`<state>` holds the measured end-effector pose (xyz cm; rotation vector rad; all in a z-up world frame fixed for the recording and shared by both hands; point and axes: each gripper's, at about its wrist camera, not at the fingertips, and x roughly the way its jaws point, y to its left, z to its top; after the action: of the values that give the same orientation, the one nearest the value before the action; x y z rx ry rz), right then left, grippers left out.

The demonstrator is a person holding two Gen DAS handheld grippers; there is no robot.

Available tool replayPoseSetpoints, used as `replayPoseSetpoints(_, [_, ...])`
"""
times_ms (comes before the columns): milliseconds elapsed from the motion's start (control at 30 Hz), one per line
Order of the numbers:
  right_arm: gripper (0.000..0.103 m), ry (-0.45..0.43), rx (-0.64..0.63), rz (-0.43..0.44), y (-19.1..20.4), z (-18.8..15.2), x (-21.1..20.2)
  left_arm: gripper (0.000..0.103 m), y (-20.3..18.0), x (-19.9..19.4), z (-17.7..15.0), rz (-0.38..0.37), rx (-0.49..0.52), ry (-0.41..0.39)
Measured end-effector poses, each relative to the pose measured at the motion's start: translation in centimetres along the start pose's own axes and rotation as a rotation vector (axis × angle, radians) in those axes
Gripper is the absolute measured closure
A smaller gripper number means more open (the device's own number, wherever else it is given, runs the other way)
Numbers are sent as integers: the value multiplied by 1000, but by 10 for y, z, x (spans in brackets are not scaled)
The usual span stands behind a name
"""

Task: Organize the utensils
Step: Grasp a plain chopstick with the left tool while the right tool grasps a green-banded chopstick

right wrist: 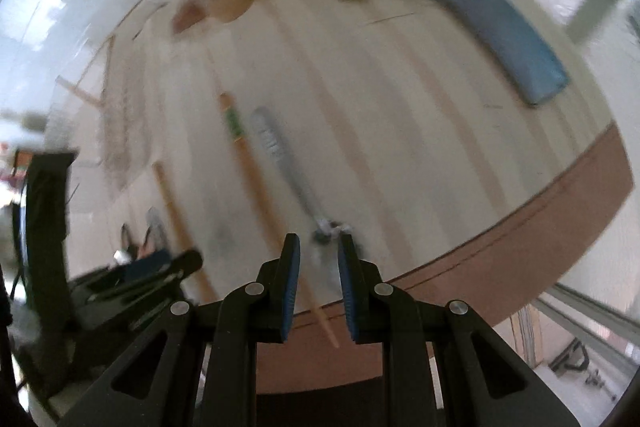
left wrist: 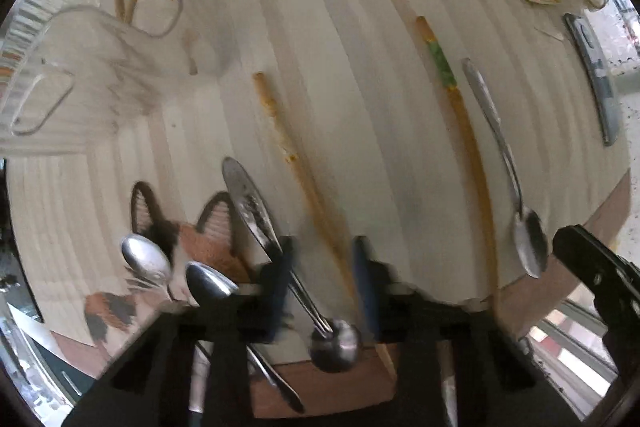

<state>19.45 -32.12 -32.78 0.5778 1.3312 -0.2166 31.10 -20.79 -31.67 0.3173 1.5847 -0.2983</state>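
**Two spoons to line up, one in front of each gripper**

I start on my left side. My left gripper has its blue pads apart, and a shiny metal spoon with a round bowl lies in the gap between them. Its long handle runs up and to the left, past the left pad. I think the pads are not squeezing it, but the picture is blurry there, so I am not sure. To do this well, I would close slowly on the thin neck just above the bowl, so the spoon does not spin or slip out.

Left of that gripper I count two more silver spoons, side by side, on the striped cloth with a cat picture. Just ahead lies one plain wooden chopstick. Farther right are one wooden chopstick with a green band and one long silver spoon. That makes four spoons and two chopsticks here. More sticks sit in a holder far off on the left.

My right gripper is open and holds nothing. That long silver spoon's bowl is just in front of its tips, and I would come down straight over it. A blue phone lies far ahead on the right.
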Motion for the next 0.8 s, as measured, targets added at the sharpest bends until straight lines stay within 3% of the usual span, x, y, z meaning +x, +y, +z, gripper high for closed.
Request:
replayPoseSetpoints(167, [82,22,-49,10,23,8,22,97,16,2,6,-24,2,-14])
replayPoseSetpoints(300, [82,59,-118,-60,37,14,50,98,38,0,16,-38,2,-31])
replayPoseSetpoints(333, [83,57,-140,-78,40,14,52,98,43,1,17,-54,2,-32])
replayPoseSetpoints(367, [93,41,-178,-105,46,13,52,98,46,1,17,-70,1,-31])
replayPoseSetpoints(467, [96,57,-179,-162,48,7,52,95,56,2,15,-101,-12,-22])
replayPoseSetpoints(567, [96,71,-150,-171,41,-7,48,88,56,3,10,-101,13,-8])
replayPoseSetpoints(700, [96,94,-95,-145,30,-15,44,63,43,4,2,-78,71,-8])
replayPoseSetpoints(800, [96,112,-58,-126,23,-13,43,63,34,5,3,-16,87,-14])
